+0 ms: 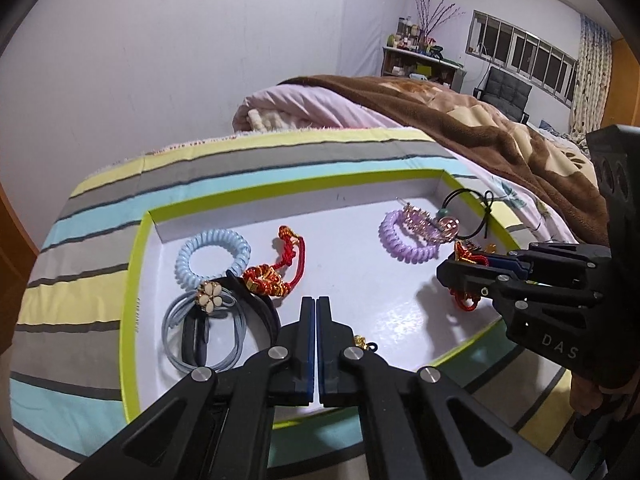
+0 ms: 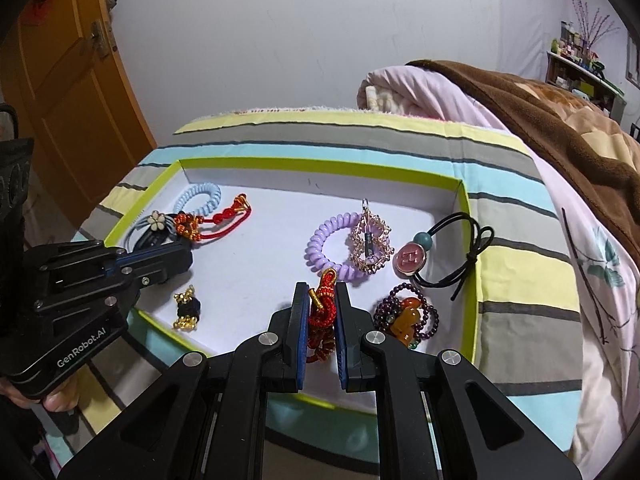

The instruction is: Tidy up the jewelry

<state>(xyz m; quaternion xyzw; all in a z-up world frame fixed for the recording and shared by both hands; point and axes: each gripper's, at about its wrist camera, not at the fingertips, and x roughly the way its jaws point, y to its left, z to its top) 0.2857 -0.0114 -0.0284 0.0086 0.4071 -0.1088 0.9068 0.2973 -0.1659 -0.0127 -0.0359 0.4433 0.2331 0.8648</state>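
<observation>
A white tray with a lime-green rim (image 1: 132, 280) (image 2: 464, 200) lies on the striped bedspread. My right gripper (image 2: 322, 292) (image 1: 444, 272) is shut on a red cord bracelet (image 2: 322, 312) (image 1: 466, 300) and holds it over the tray's near right part. My left gripper (image 1: 315, 304) (image 2: 186, 258) is shut and empty above the tray's near left. On the left lie a light blue coil tie (image 1: 212, 258), a flower hair tie (image 1: 210, 294) and another red bracelet (image 1: 276, 268). On the right lie a purple coil tie (image 2: 336, 248), a gold pendant (image 2: 370, 246), a pink-button tie (image 2: 408, 258) and a purple bead bracelet (image 2: 404, 316).
A small black and gold charm (image 2: 188, 308) lies in the tray near its front edge. A pink quilt and brown blanket (image 1: 460, 120) are heaped on the bed to the right. An orange door (image 2: 68, 92) stands at the far left.
</observation>
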